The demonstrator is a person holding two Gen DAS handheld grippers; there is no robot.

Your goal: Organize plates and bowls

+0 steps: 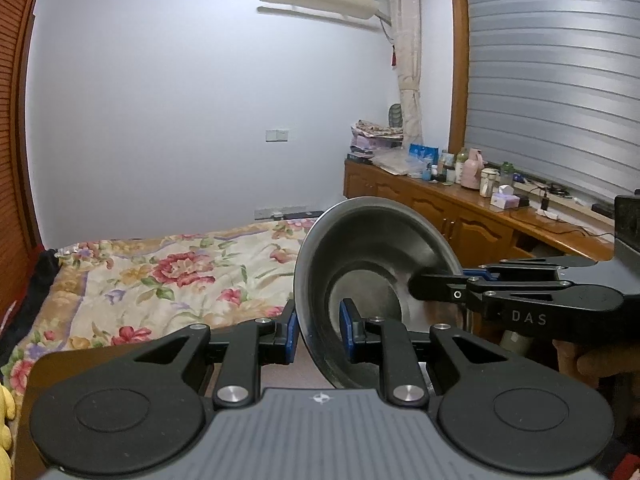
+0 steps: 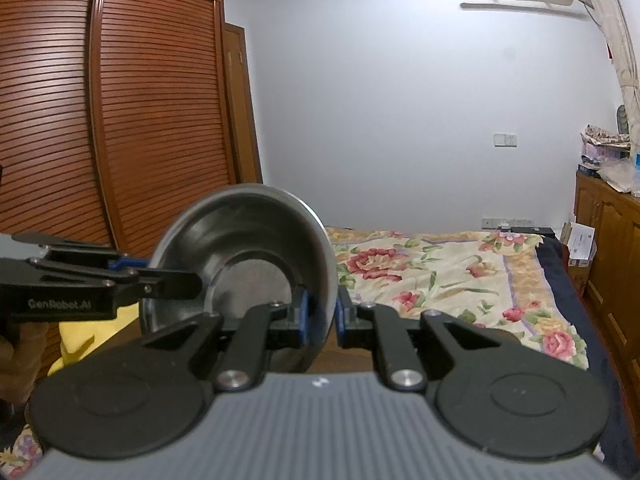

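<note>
Left gripper [image 1: 318, 334] and right gripper [image 2: 322, 316], each clamped on opposite rim edges of empty steel bowl [image 1: 372, 248], tipped on edge above floral bed [image 1: 160, 272].

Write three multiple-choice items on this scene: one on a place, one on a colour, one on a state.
1. What lies behind the bowl?
A. a sink
B. a bed with a flowered cover
C. a dish rack

2. What colour are the gripper pads?
A. blue
B. red
C. green

3. How is the bowl placed?
A. flat on a table
B. upside down on a plate
C. tipped on edge, held in the air

Key:
1 B: the flowered cover spreads out past the bowl in both views.
2 A: blue pads sit at the fingertips.
3 C: its opening faces sideways, with the left gripper and the right gripper each clamped on the rim.
</note>
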